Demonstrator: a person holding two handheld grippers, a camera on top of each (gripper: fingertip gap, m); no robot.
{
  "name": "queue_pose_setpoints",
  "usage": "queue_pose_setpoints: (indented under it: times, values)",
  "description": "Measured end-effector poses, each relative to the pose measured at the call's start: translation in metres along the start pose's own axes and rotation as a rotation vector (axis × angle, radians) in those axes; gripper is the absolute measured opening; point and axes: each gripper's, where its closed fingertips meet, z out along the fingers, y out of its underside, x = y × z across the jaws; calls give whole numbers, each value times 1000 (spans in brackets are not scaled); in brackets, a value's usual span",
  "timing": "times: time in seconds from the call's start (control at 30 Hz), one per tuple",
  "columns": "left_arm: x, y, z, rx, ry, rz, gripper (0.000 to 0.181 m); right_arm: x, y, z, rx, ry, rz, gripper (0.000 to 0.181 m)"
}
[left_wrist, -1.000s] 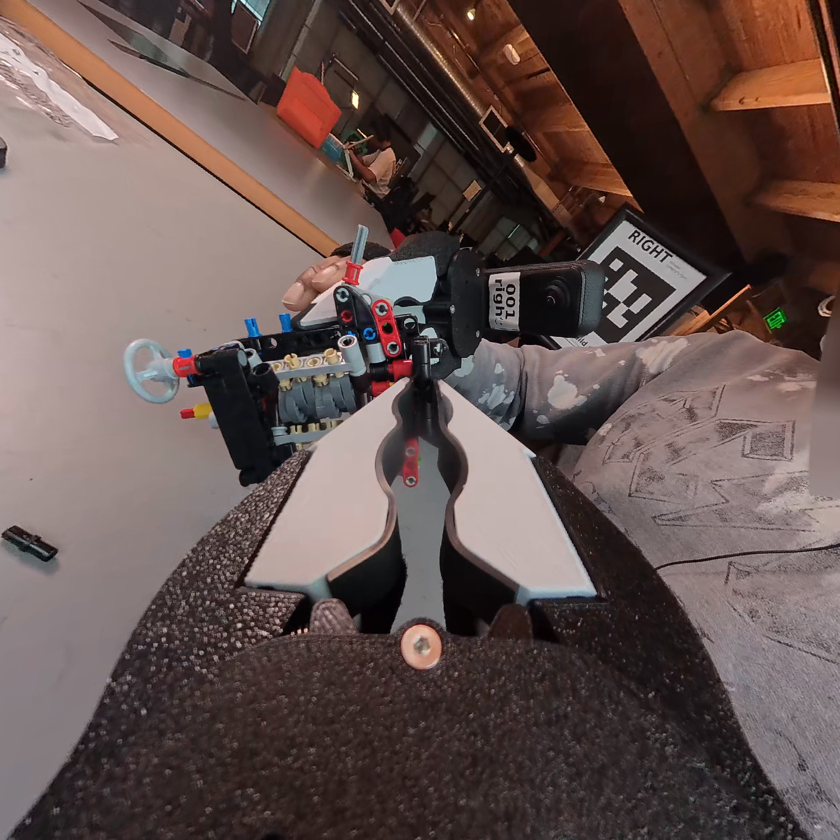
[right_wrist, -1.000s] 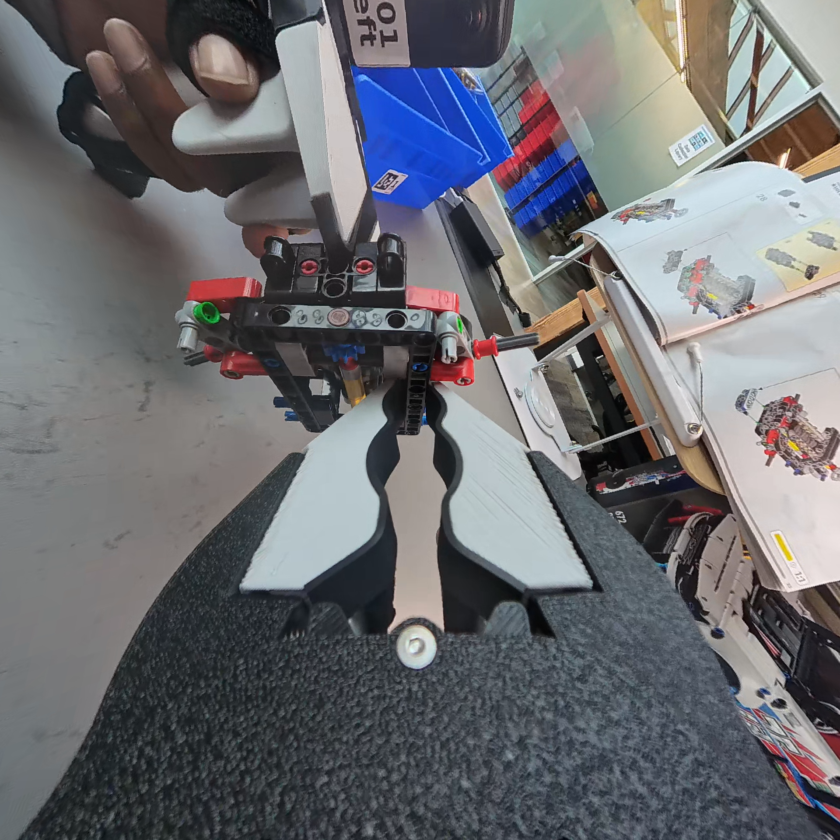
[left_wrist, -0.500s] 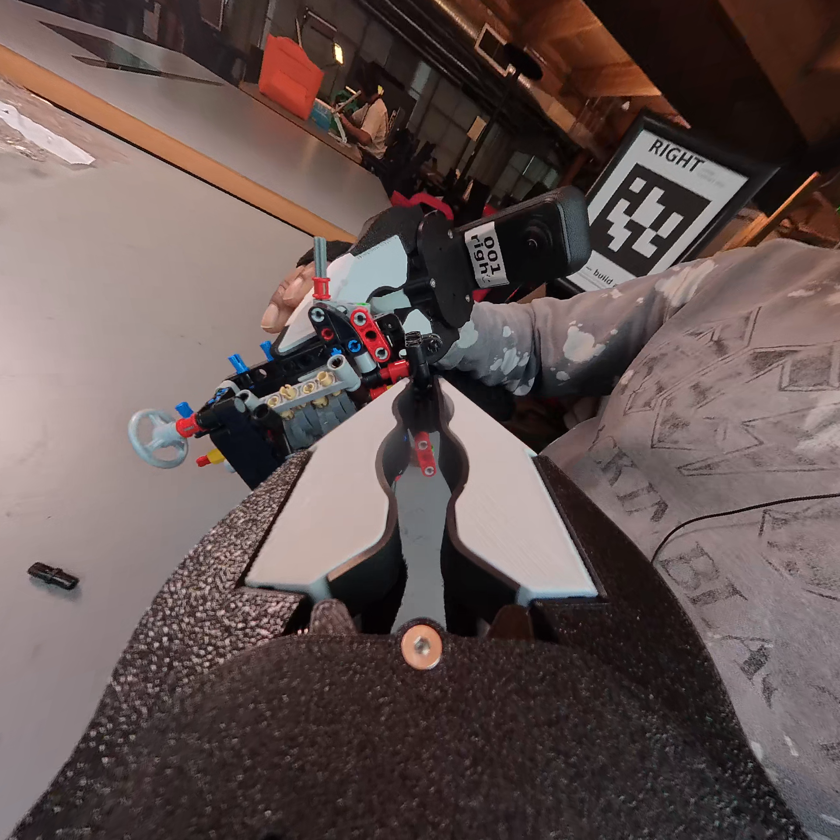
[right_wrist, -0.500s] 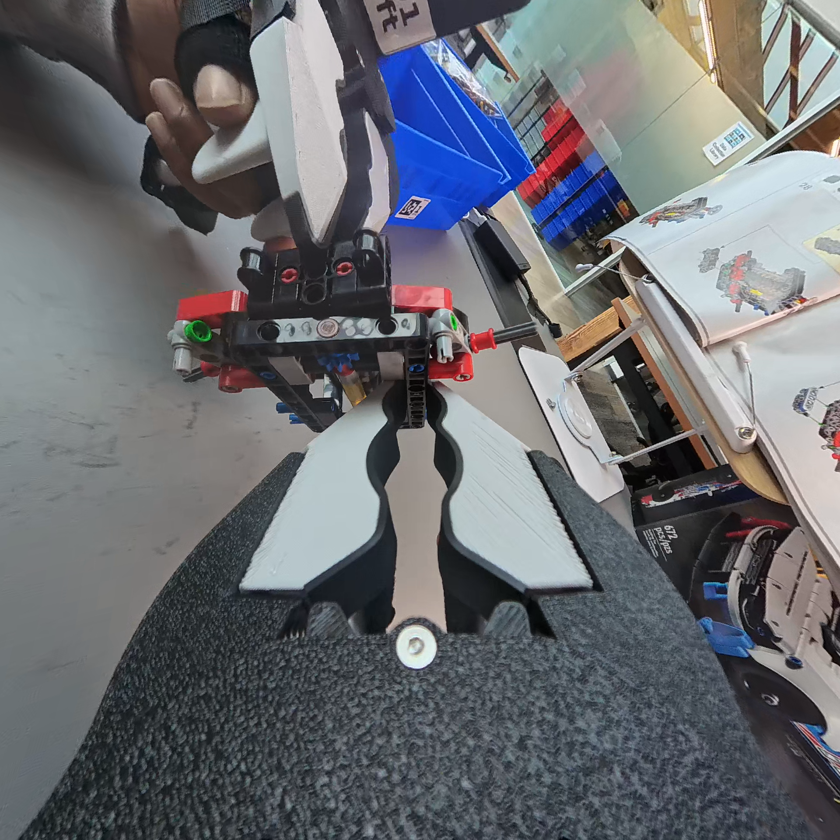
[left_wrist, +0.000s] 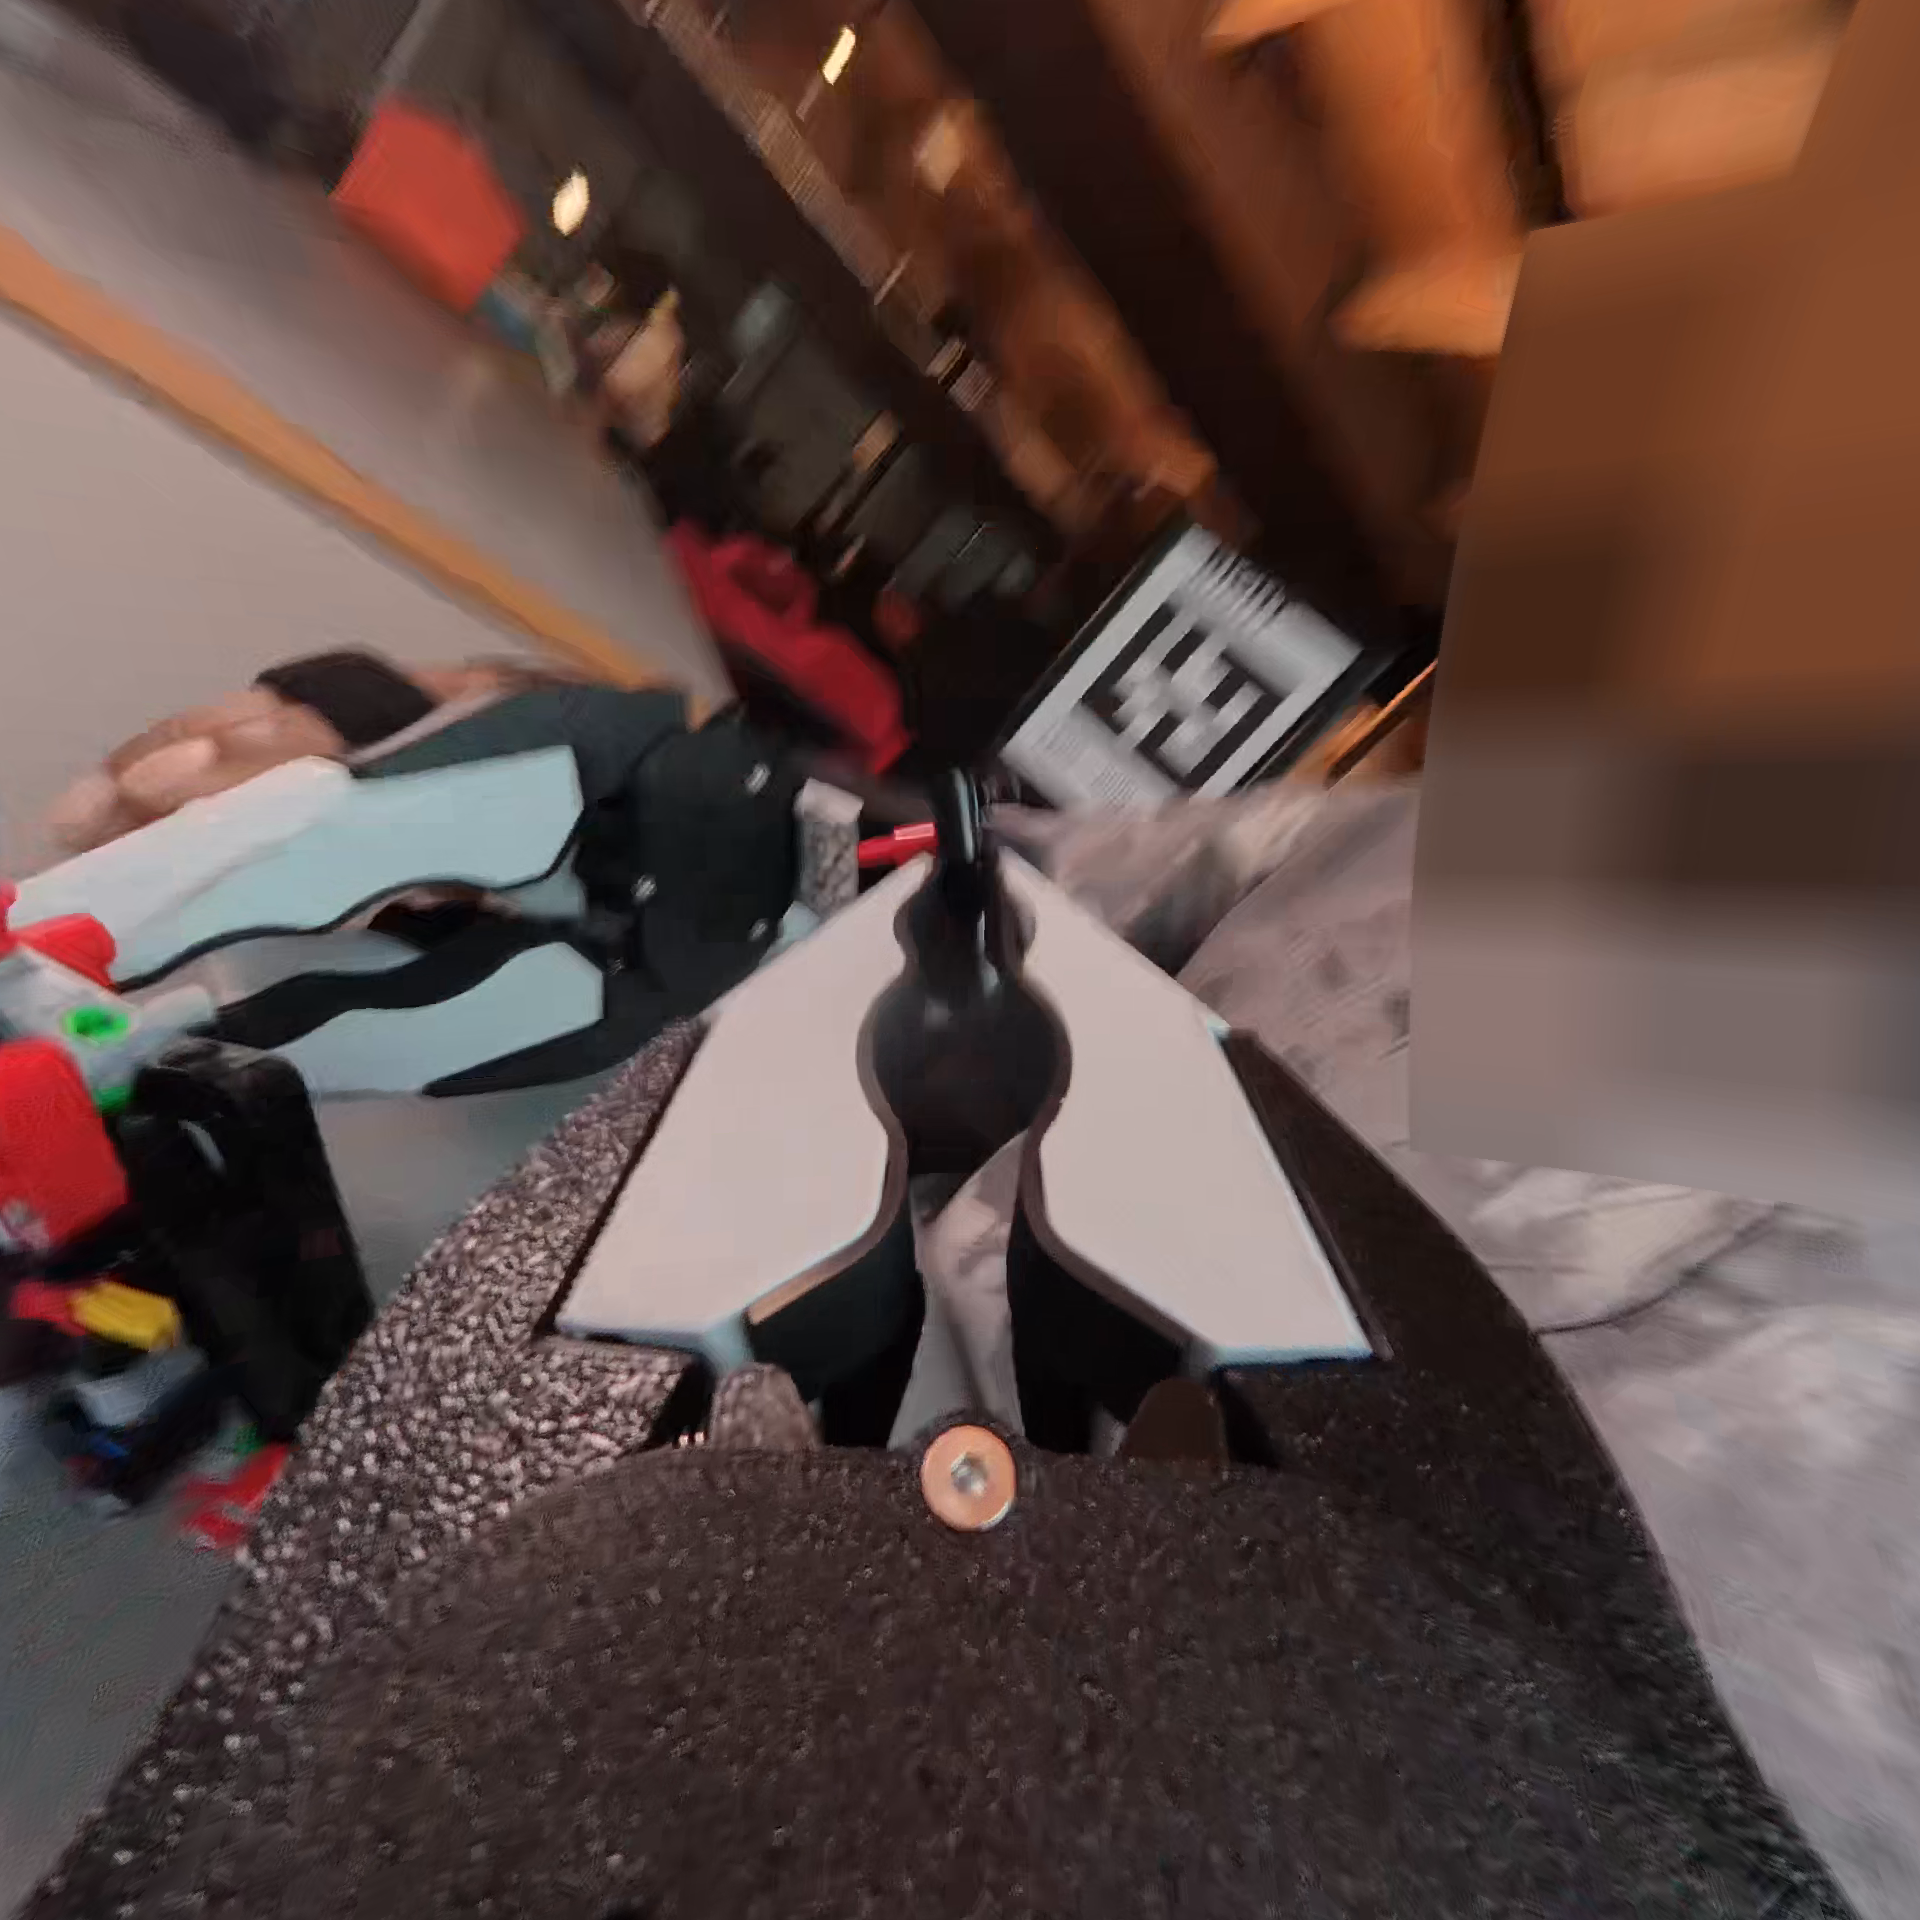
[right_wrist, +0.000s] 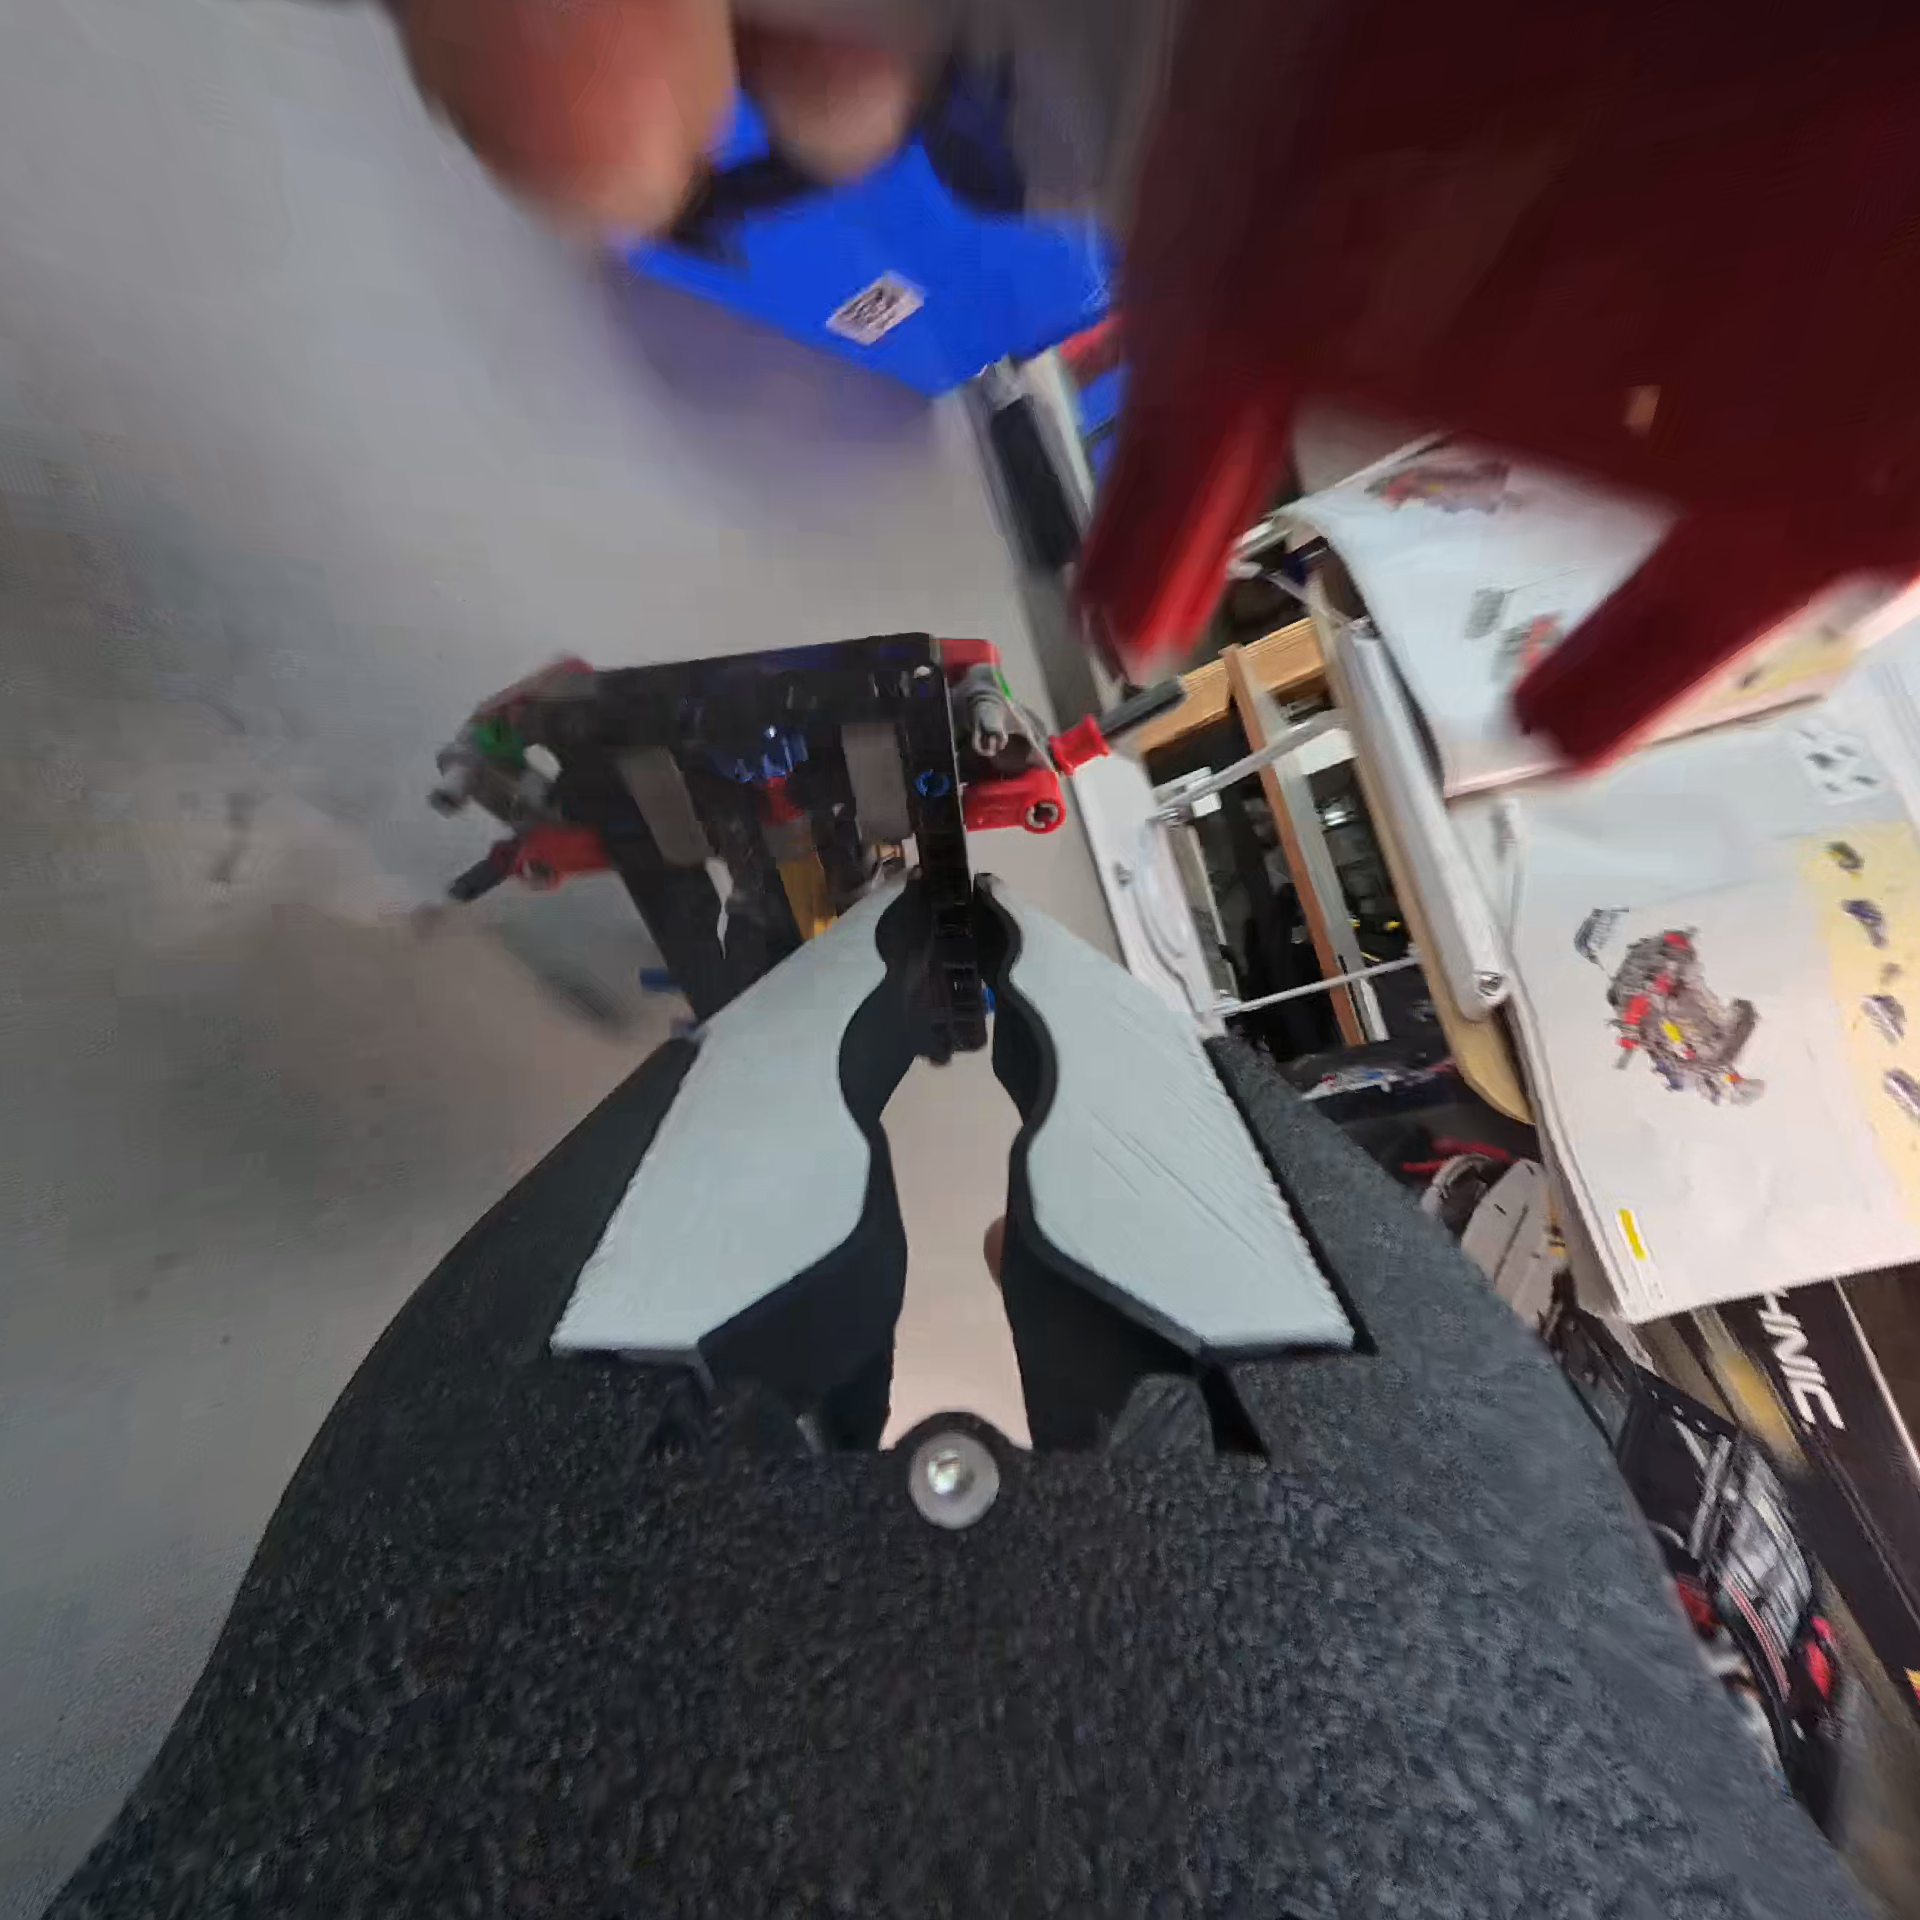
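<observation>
Over grey table (right_wrist: 260, 520), two hand-held grippers; right hand-held gripper (right_wrist: 948, 894) pinching one brick model (right_wrist: 790, 769)

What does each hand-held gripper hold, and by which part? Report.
Right hand-held gripper: the brick model, by its black edge beam. Left hand-held gripper: a small black piece, pinched at one end.

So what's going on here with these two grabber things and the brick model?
A person works a handheld tool in each hand. The right tool is clamped on a black beam of a toy-brick model. The left tool is shut on a small black piece, held apart from the model. An open instruction booklet sits to the right. Both views are motion-blurred.
</observation>
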Motion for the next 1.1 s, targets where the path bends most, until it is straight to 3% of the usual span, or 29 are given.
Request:
queue_pose_setpoints:
  times: [0.07, 0.23, 0.4, 0.53, 0.8, 0.97, 1.1]
  values:
    - [-10, -12, -6, 9, -98, 82, 6, 14, -12, -4, 37, 17, 73, 8]
    - [-20, -24, -32, 74, -154, 83, 6, 26, 11, -1, -37, 43, 83, 8]
    - [-37, -26, -48, 119, -207, 59, 6, 38, 22, -3, -60, 107, 70, 8]
    - [-58, -19, -64, 81, -345, 109, 6, 44, 35, -8, -77, 170, 35, 8]
    - [-81, -12, -81, 66, -498, 149, 7, 33, 59, -9, -208, 196, -27, 9]
    - [-87, -9, -88, 50, -537, 166, 7, 13, 60, -15, -294, 102, -43, 15]
    - [-89, -9, -89, 48, -547, 169, 7, 5, 50, -26, -276, -49, 158, 27]
